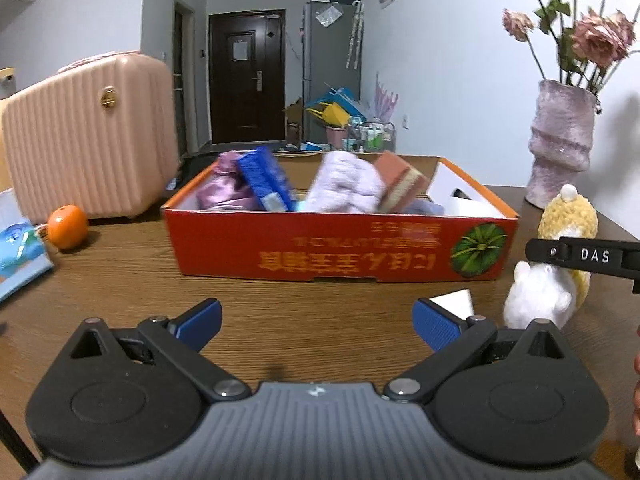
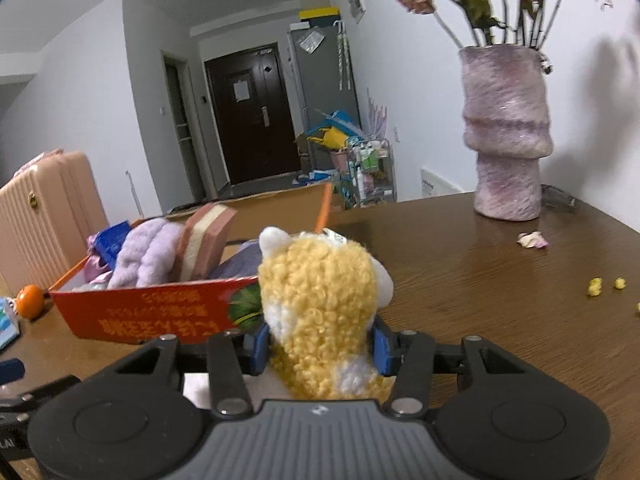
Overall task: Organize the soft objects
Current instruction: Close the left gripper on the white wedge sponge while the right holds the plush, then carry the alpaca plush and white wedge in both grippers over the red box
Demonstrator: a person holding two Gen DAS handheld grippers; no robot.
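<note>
My right gripper (image 2: 318,346) had its blue pads clamped on the yellow plush toy (image 2: 320,304), just beside the red box (image 2: 160,316) of soft things. My left gripper (image 1: 318,324) hung open and empty. Next, I judged, came lifting the toy over the box wall.

1. Lighting: even, moderately dim indoor light with a cool cast.
2. Shadows: soft; one falls on the wall (image 2: 592,92) at right of the vase (image 2: 506,132).
3. Glare: faint sheen on the table (image 2: 500,280).
4. Distortion: fisheye bending; dark corners.
5. Blur: the box (image 1: 340,248) contents are smeared; the flowers (image 1: 592,36) are soft.
</note>
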